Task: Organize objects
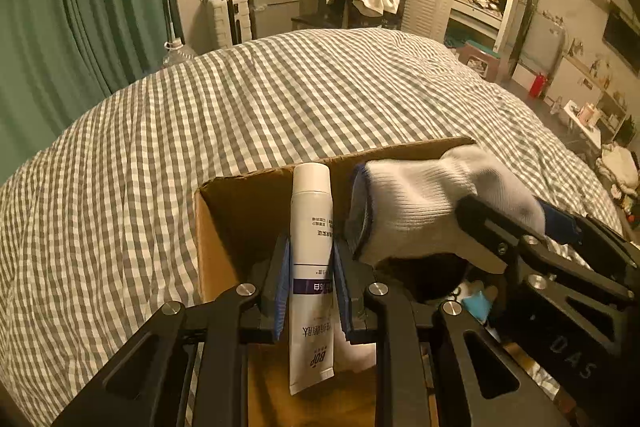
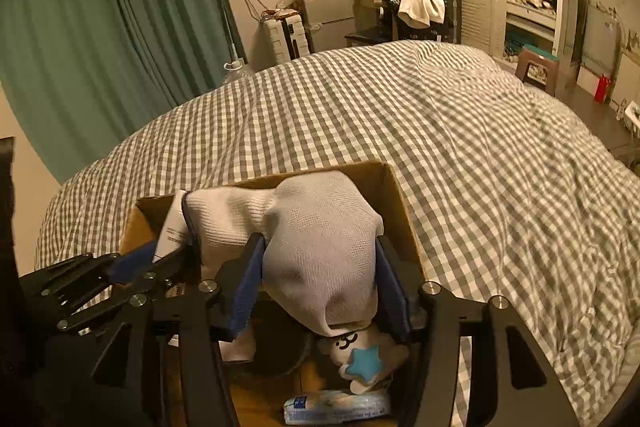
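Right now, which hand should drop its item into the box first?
Right, probably. The right hand-held gripper holds the sock directly over the cardboard box. The left hand-held gripper holds the toothpaste tube nearer the box's left wall.

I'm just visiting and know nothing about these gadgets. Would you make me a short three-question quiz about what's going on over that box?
1. True or false: the left gripper holds a white squeeze tube with a purple band.
2. What does the right gripper hold? A) a white knitted sock B) a red bottle C) a black remote
3. Fill in: both grippers hang over an open brown ____ box that sits on the grey-and-white checked bedcover.

Key
1. True; its blue pads clamp the tube on both sides.
2. A, the white knitted sock, above a small white plush toy with a blue star lying in the box.
3. cardboard
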Tool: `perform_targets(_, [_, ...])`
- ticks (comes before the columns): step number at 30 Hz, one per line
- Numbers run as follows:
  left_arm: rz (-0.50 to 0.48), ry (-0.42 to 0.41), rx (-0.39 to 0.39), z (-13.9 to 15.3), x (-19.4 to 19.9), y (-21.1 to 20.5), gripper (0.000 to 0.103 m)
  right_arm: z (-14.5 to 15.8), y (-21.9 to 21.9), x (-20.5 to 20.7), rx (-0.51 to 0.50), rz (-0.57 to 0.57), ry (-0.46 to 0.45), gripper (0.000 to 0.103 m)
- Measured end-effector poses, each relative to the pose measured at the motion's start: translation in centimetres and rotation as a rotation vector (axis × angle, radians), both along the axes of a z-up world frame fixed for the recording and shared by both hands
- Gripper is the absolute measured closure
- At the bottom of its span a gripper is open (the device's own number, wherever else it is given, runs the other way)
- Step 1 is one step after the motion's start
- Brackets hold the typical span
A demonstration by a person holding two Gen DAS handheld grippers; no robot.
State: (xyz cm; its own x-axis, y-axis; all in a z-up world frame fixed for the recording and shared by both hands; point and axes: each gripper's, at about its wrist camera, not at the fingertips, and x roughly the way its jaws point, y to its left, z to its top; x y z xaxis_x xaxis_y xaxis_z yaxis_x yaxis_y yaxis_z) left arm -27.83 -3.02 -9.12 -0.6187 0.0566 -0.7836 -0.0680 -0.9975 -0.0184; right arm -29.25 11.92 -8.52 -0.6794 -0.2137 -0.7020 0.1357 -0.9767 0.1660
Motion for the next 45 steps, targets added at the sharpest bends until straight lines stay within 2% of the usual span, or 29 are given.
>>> perform_targets(3, [-0.005,0.000,-0.007,0.7,0.7,-0.1,0.081,1.3,-0.2,1.1,0.006,0.000,0.022,0.045])
perform_targets(6, [-0.002,0.005,-0.008,1.8,1.6,-0.4,0.073,2.8,-0.3,1.8,0.004,-0.013,0.046,0.040])
perform_targets(7, [0.000,0.011,-0.009,2.2,2.0,-0.5,0.062,3.3,-0.2,1.9,0.002,-0.015,0.052,0.039])
perform_targets(8, [0.006,0.022,-0.010,2.9,2.3,-0.6,0.044,3.9,-0.2,2.1,0.002,-0.018,0.059,0.036])
perform_targets(10, [0.029,0.059,-0.022,4.4,3.1,-0.7,0.024,5.3,-0.2,2.7,0.005,-0.025,0.080,0.033])
perform_targets(13, [0.042,0.109,-0.031,7.0,4.2,-1.0,0.022,7.6,-0.3,3.5,0.016,-0.040,0.115,0.029])
perform_targets(16, [0.061,0.138,-0.041,9.2,5.1,-1.5,0.022,10.2,0.1,5.0,0.027,-0.062,0.172,0.018])
perform_targets(21, [0.056,0.217,-0.027,12.9,7.7,-1.5,0.015,14.4,0.8,8.2,0.033,-0.060,0.252,0.013])
perform_targets(23, [0.057,0.258,-0.033,14.4,9.0,-1.4,0.009,15.8,1.2,9.7,0.048,-0.077,0.281,0.012])
perform_targets(27, [0.064,0.318,-0.031,17.0,11.8,-0.9,0.009,18.4,2.5,12.3,0.034,-0.098,0.336,0.010])
perform_targets(30, [0.071,0.352,-0.033,18.5,13.5,-0.5,0.007,20.0,3.4,14.4,0.039,-0.106,0.381,0.004])
perform_targets(31, [0.079,0.365,-0.038,19.0,14.2,-0.4,0.004,20.3,3.5,15.0,0.042,-0.109,0.394,0.003])
perform_targets(36, [0.125,0.431,-0.049,20.7,17.1,0.5,0.002,21.7,5.2,18.2,0.045,-0.112,0.443,0.002])
perform_targets(40, [0.155,0.485,-0.028,21.6,19.6,0.8,0.002,21.7,6.2,19.9,0.057,-0.122,0.456,0.001])
perform_targets(45, [0.186,0.537,-0.047,22.1,22.2,1.5,0.000,21.5,8.1,22.1,0.044,-0.148,0.490,0.001])
